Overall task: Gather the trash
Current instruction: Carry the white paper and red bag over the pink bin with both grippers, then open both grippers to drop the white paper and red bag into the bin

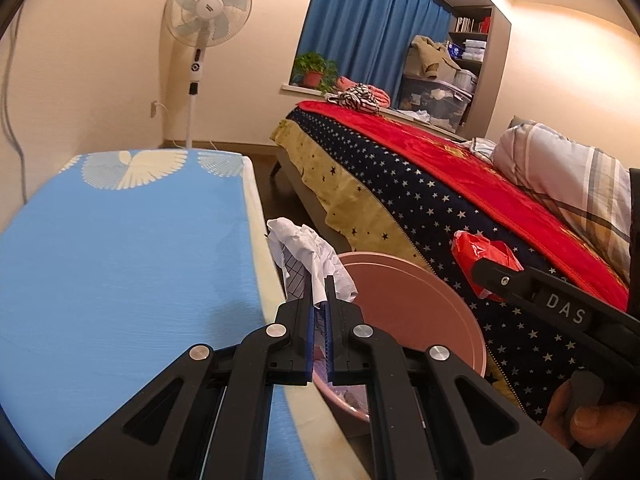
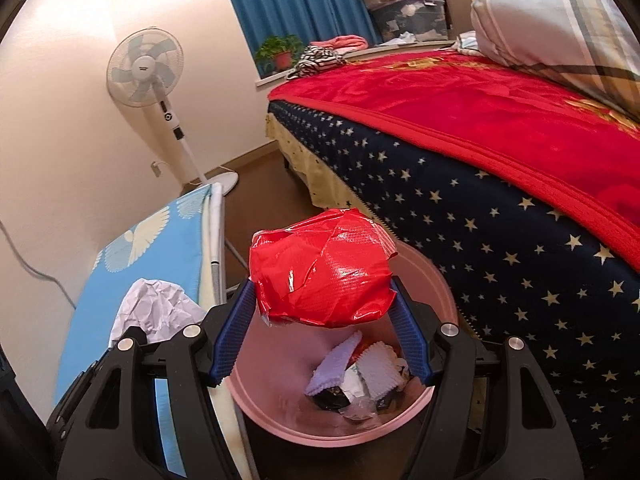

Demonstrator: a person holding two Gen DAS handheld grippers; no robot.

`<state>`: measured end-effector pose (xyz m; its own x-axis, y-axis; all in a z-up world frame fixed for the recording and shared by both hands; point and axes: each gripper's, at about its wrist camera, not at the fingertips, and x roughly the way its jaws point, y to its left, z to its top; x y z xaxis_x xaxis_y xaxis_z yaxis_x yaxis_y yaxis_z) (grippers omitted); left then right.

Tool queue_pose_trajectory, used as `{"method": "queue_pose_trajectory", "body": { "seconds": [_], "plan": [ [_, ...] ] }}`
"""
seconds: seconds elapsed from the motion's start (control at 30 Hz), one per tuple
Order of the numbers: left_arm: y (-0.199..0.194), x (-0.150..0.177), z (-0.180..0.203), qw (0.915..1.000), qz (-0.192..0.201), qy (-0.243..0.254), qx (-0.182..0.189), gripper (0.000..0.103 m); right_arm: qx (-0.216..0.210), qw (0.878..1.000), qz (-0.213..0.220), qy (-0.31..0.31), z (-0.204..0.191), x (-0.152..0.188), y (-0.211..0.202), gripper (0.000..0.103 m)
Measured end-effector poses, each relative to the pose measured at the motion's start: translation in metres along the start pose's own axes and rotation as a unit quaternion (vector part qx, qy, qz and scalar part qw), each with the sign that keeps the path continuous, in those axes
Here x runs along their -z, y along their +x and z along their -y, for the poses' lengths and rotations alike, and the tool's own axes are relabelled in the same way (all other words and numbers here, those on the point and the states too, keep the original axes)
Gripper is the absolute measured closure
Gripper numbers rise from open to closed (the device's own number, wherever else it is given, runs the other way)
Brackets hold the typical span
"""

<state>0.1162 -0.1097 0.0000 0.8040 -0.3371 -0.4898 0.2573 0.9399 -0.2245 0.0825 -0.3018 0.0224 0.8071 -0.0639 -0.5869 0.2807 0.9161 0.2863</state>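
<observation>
My left gripper [image 1: 319, 292] is shut on a crumpled white paper [image 1: 308, 252], held beside the blue board's edge, near the rim of the pink bin [image 1: 436, 304]. My right gripper [image 2: 322, 280] is shut on a crumpled red plastic bag [image 2: 320, 268] and holds it right above the pink bin [image 2: 436, 292]. The red bag [image 1: 484, 256] and the right gripper also show in the left wrist view. The white paper [image 2: 154, 312] shows at the left in the right wrist view. Several scraps of trash [image 2: 356, 380] lie in the bin's bottom.
A blue padded board [image 1: 128, 264] stands to the left of the bin. A bed with a starred cover and red blanket [image 2: 500, 160] is close on the right. A standing fan [image 1: 208, 12] stands at the far wall. Dark floor runs between board and bed.
</observation>
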Motion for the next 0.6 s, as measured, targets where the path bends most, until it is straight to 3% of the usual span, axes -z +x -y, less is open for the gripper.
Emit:
{"method": "queue_pose_trajectory", "body": {
  "seconds": [0.23,0.33,0.4,0.43,0.47,0.6],
  "plan": [
    [0.016,0.000,0.005,0.9998,-0.012,-0.006,0.017,0.099,0.013,1.000,0.002,0.009,0.008,0.000,0.003,0.037],
    [0.022,0.000,0.007,0.9985,-0.024,-0.015,0.047,0.099,0.020,1.000,0.004,0.012,0.010,-0.001,0.003,0.034],
    [0.027,0.002,0.009,0.9971,-0.039,-0.016,0.063,0.083,0.024,1.000,0.006,0.016,0.011,-0.002,0.003,0.029],
    [0.027,0.003,0.009,0.9972,-0.043,-0.015,0.059,0.062,0.026,0.999,0.009,0.019,0.013,-0.002,0.002,0.021],
    [0.026,0.004,0.008,0.9977,-0.041,-0.015,0.051,0.052,0.028,0.999,0.014,0.021,0.014,-0.003,0.001,0.017],
    [0.019,0.003,-0.002,0.9986,-0.040,-0.019,0.030,0.052,0.029,0.999,0.024,0.023,0.014,-0.005,-0.006,0.010]
  ]
}}
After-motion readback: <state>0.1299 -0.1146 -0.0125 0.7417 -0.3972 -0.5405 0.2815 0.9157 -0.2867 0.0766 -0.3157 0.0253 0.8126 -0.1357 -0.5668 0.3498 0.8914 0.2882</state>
